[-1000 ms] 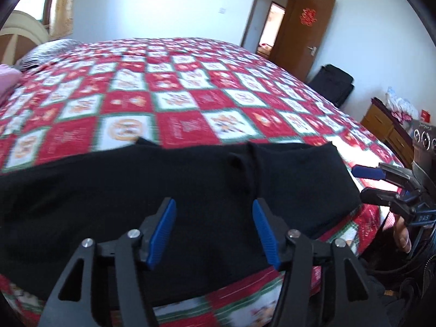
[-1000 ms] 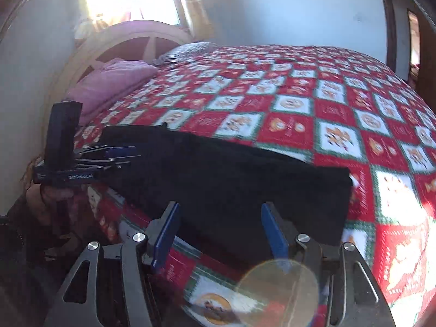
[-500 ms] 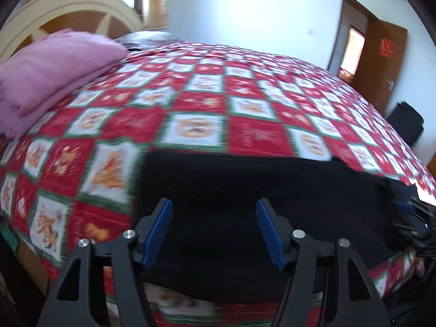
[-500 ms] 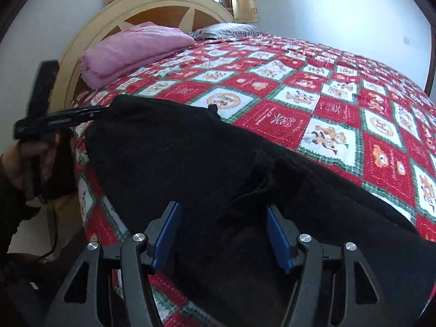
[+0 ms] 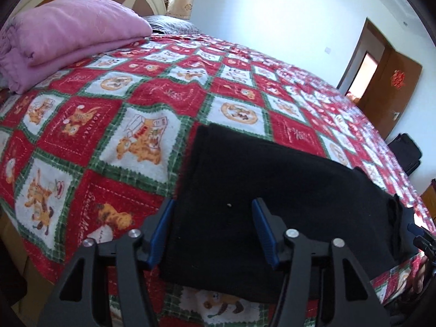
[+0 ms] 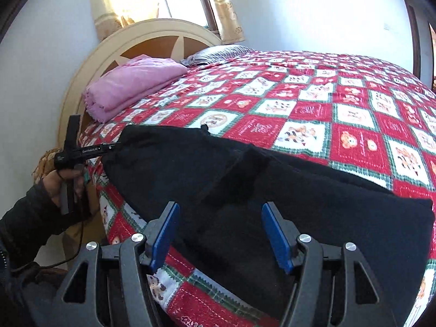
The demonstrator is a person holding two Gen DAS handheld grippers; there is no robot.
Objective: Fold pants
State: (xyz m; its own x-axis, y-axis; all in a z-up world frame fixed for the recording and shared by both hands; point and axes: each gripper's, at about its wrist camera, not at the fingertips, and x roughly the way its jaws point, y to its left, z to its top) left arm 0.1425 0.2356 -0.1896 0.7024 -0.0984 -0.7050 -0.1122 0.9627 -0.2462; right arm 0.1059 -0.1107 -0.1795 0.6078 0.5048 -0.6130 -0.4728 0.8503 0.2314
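Black pants (image 5: 272, 179) lie stretched along the near edge of the bed, over the red checked quilt (image 5: 136, 136). My left gripper (image 5: 213, 207) hovers over their left end, its left pad at the cloth's side edge. Its jaws are closing, with the cloth below the blue pads and no pinch visible. In the right wrist view the same gripper (image 6: 115, 145) reaches the pants' (image 6: 299, 190) end from the side, held by a hand (image 6: 62, 179). My right gripper (image 6: 220, 209) stands open over the pants' middle, near a fold. It also shows at the left wrist view's far right (image 5: 417, 233).
A folded pink blanket (image 5: 62, 35) lies by the cream headboard (image 6: 152, 32), and a striped pillow (image 6: 215, 53) sits behind it. At the far right are a brown door (image 5: 392, 87) and a black bag (image 5: 406, 150). The bed's near edge drops off just below the pants.
My left gripper has swung from the pants' middle to their left end near the headboard and rolled. My right gripper has moved in lower over the pants' middle.
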